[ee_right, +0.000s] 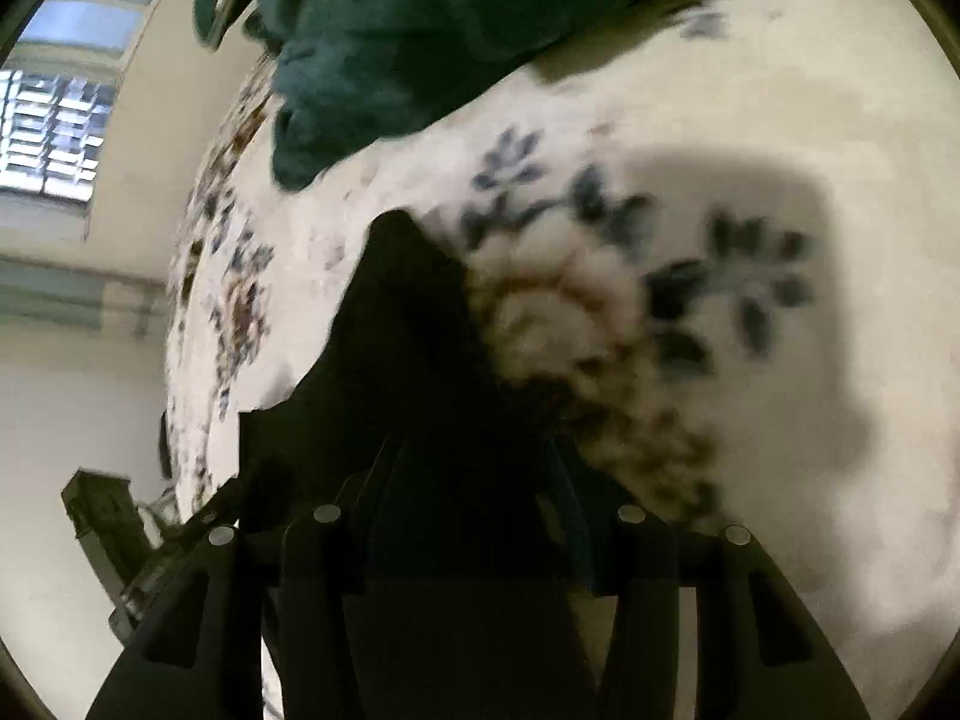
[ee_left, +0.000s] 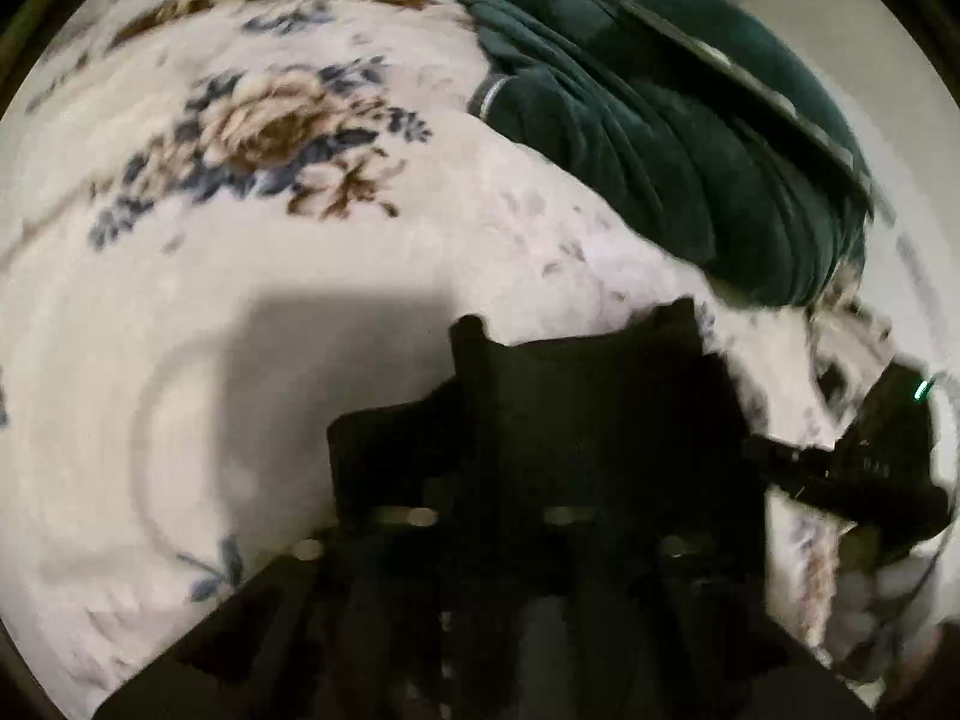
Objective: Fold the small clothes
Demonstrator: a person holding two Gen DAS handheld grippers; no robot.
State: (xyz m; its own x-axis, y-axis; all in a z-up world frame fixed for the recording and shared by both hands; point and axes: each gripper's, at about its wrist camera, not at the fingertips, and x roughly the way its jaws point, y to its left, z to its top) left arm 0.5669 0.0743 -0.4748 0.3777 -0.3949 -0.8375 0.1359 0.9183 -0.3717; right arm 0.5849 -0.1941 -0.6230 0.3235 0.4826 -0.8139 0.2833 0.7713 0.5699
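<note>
A black garment (ee_left: 420, 438) lies bunched right in front of my left gripper (ee_left: 570, 420) and hides its fingertips. The jaws are shut, and I cannot tell whether cloth is pinched between them. The same black garment (ee_right: 408, 312) rises in a peak over my right gripper (ee_right: 474, 420), whose fingertips are covered too, so its state does not show. A rumpled dark green garment (ee_left: 660, 120) sits further back on the bed, also at the top of the right wrist view as a dark green heap (ee_right: 420, 30). The right gripper's body (ee_left: 888, 450) shows at the right edge.
Everything rests on a cream bedspread (ee_left: 240, 360) printed with blue and brown flowers, seen again as the bedspread (ee_right: 810, 480). The bed's edge drops to a pale floor at the left, where a boxy object (ee_right: 102, 510) stands. A window (ee_right: 54, 120) is beyond.
</note>
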